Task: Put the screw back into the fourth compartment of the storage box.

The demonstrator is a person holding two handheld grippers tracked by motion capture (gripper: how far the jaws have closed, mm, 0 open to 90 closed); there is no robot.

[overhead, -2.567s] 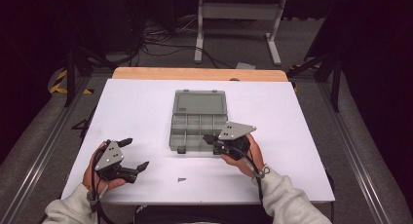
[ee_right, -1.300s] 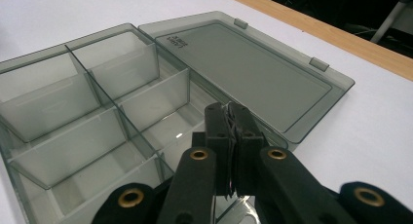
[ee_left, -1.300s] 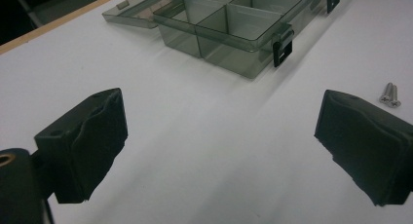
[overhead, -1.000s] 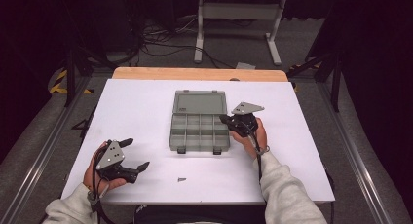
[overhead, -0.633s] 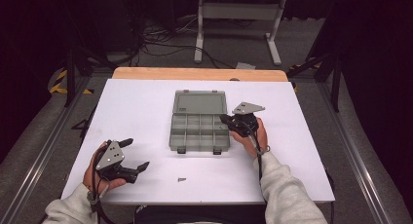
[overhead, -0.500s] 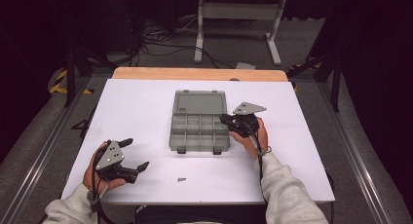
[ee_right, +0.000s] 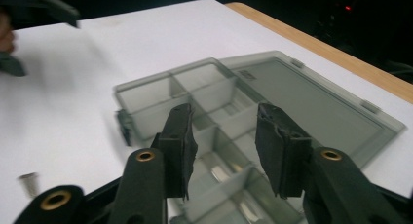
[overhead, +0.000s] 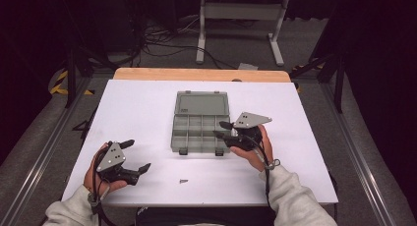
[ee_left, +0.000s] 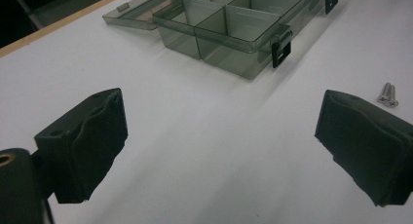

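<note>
A smoky clear organizer box (overhead: pixel 196 130) lies mid-table with its lid (overhead: pixel 201 103) folded flat behind it. My right gripper (overhead: pixel 220 128) hovers at the box's right front compartments, open by a narrow gap with nothing between its jaws. In the right gripper view the right gripper (ee_right: pixel 224 151) hangs above the box (ee_right: pixel 160 95), where small metal pieces (ee_right: pixel 218 173) glint in a compartment. My left gripper (overhead: pixel 136 155) rests near the front left, wide open and empty. A small screw (overhead: pixel 183 180) lies on the white table in front of the box; the left gripper view shows two screws (ee_left: pixel 388 94) side by side.
The white table (overhead: pixel 147 108) has a wooden strip (overhead: pixel 196 74) along its far edge. Beyond it are a dark floor with cables and a white stand (overhead: pixel 236 19). The box's black latches (ee_left: pixel 281 48) face the person.
The right gripper has moved from the box's front right corner farther from the person, and now stands over its right compartments. The left gripper has stayed put.
</note>
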